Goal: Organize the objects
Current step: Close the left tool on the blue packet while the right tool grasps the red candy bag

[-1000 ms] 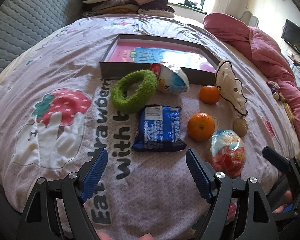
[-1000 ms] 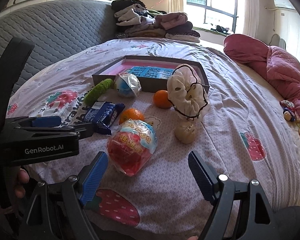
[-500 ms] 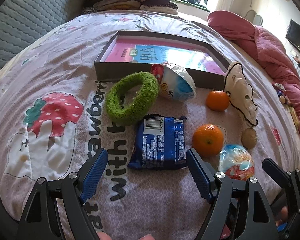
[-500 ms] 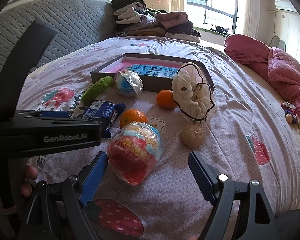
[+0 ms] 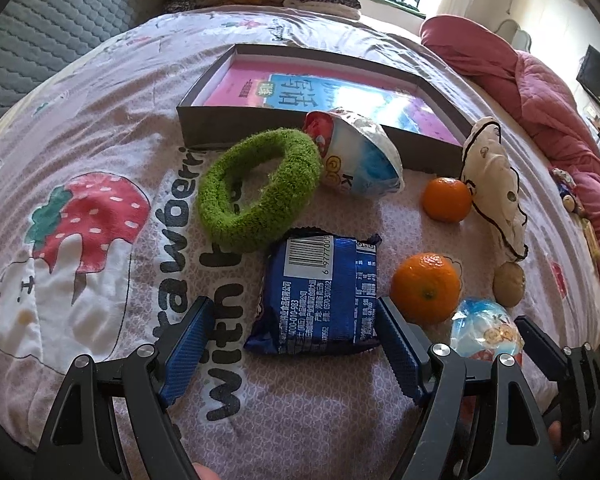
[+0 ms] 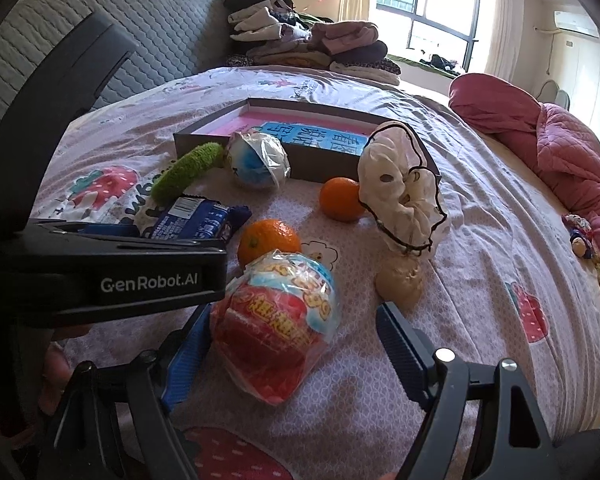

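Note:
A blue snack packet [image 5: 320,300] lies on the bed between the open jaws of my left gripper [image 5: 292,346]. A red and blue wrapped egg toy [image 6: 276,320] lies between the open jaws of my right gripper [image 6: 296,354]; it also shows in the left wrist view [image 5: 486,330]. Around them lie a green fuzzy ring [image 5: 256,190], a blue and white wrapped egg [image 5: 360,160], two oranges [image 5: 426,286] [image 5: 446,200], a white scrunchie [image 5: 494,188] and a small beige ball [image 5: 509,284]. A shallow dark box [image 5: 260,128] with a pink and blue book stands behind them.
The bedspread [image 5: 92,216] has strawberry prints and lettering. A pink quilt [image 6: 560,160] lies at the right. Folded clothes [image 6: 308,44] are stacked at the head of the bed by the grey headboard [image 6: 160,32]. Small toys [image 6: 578,236] lie near the right edge.
My left gripper has moved forward, so the blue packet now lies between its jaws. My right gripper has moved closer to the red and blue egg toy.

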The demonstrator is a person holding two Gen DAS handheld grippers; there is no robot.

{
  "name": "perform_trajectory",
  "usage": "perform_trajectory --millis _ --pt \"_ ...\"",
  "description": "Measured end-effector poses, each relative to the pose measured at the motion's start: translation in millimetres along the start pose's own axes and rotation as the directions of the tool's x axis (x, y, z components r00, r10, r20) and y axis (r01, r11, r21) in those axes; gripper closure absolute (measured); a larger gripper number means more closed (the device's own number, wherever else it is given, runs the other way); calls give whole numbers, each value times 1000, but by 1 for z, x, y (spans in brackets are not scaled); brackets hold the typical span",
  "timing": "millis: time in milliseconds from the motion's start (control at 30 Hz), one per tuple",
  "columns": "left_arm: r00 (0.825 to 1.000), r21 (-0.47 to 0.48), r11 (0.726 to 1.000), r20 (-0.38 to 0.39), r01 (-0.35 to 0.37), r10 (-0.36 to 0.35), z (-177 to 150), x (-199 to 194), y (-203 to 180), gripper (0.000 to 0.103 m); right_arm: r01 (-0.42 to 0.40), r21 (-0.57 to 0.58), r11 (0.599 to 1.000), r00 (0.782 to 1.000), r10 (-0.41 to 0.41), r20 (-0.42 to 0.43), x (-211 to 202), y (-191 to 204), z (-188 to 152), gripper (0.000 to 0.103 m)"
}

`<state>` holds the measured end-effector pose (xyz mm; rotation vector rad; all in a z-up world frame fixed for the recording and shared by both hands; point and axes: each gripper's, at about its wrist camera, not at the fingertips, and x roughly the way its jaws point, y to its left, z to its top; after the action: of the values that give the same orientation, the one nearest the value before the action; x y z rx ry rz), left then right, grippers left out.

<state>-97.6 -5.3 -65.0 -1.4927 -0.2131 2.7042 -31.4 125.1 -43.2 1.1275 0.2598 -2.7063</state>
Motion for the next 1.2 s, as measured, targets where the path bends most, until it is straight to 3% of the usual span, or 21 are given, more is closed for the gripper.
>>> perform_trajectory --millis 200,267,367,500,1200 --pt "1000 -2 1000 3 -5 5 0 2 -1 22 -5 -2 1000 1000 5 3 3 0 1 48" --pt "1000 -3 1000 0 4 -4 0 1 -1 25 -11 -3 1000 1000 11 10 1 -1 1 48" --pt "1000 0 1000 0 30 -30 -2 -2 -4 40 -23 -7 1000 1000 23 21 -3 0 1 48" --pt "1000 37 999 6 13 -13 -4 -5 -9 44 -35 -10 999 999 35 39 -7 -1 2 49" --pt "996 43 998 75 39 -42 -10 -36 -4 46 -49 36 998 995 45 93 -22 -17 4 49"
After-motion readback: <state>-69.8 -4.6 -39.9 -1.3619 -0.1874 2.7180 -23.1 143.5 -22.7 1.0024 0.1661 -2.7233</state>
